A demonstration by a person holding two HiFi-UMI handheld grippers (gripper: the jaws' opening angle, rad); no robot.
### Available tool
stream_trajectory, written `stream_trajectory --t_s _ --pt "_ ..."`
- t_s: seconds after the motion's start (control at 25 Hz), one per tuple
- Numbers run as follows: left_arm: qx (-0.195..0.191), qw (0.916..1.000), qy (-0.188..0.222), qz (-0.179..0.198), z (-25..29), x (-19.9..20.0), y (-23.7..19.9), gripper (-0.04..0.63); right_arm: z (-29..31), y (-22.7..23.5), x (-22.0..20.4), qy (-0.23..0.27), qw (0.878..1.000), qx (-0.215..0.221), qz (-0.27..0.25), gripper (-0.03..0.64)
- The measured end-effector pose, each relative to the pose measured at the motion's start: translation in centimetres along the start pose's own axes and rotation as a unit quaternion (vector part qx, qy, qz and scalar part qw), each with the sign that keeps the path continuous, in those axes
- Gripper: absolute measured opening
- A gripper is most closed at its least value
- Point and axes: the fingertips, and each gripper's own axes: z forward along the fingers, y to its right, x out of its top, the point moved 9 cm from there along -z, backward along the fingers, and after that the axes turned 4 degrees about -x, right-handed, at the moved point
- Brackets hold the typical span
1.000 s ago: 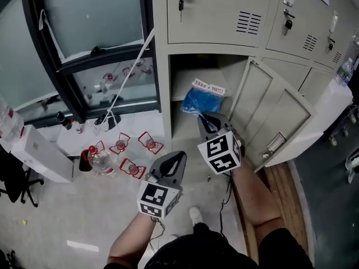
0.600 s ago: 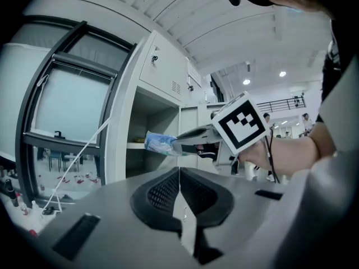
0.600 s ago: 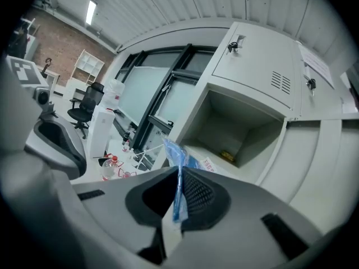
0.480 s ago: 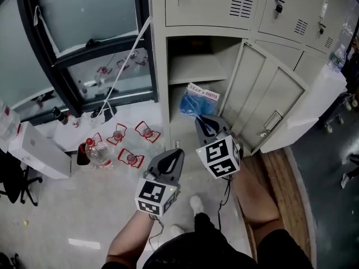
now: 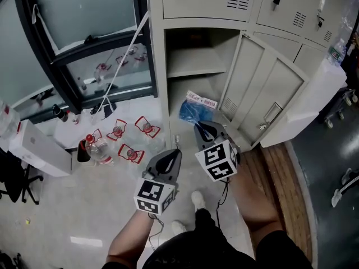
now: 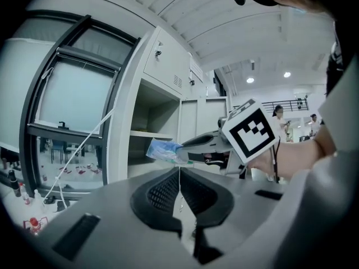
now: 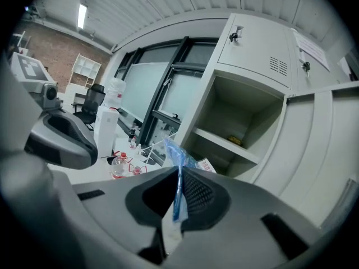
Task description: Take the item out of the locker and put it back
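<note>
A blue plastic bag with a white label (image 5: 196, 110) hangs in front of the open locker's lower compartment (image 5: 197, 88). My right gripper (image 5: 202, 130) is shut on its near edge. In the right gripper view the bag (image 7: 179, 160) stands pinched upright between the jaws of the right gripper (image 7: 179, 179). My left gripper (image 5: 169, 159) hangs lower and to the left, shut with nothing in it. In the left gripper view, the left gripper (image 6: 179, 170) has its jaws meeting, with the bag (image 6: 162, 149) and the right gripper (image 6: 192, 144) beyond them.
The locker door (image 5: 263, 94) stands swung open to the right. A shelf (image 5: 193, 70) divides the compartment, and a small yellowish thing (image 7: 236, 140) lies on it. Water bottles (image 5: 96, 153), red-labelled items (image 5: 132, 152) and a white box (image 5: 36, 150) sit on the floor at left.
The right gripper has drawn the blue bag back and down, out of the locker's opening. The left gripper has sunk a little alongside it.
</note>
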Motion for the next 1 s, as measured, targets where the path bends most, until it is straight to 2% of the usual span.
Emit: stream_trajectory --t_s 0.44,1.0 --pt "0.013 0.9997 -0.016 -0.013 2.6 -1.8 -0.3 0.008 2.0 0.9 -2.2 -0.007 1.000 0.017 -0.002 0.017" --pt "0.032 0.9991 -0.021 -0.019 7.9 -1.3 -3.2 0.008 9.0 4.6 -2.9 -0.009 0.999 0.038 -0.006 0.017"
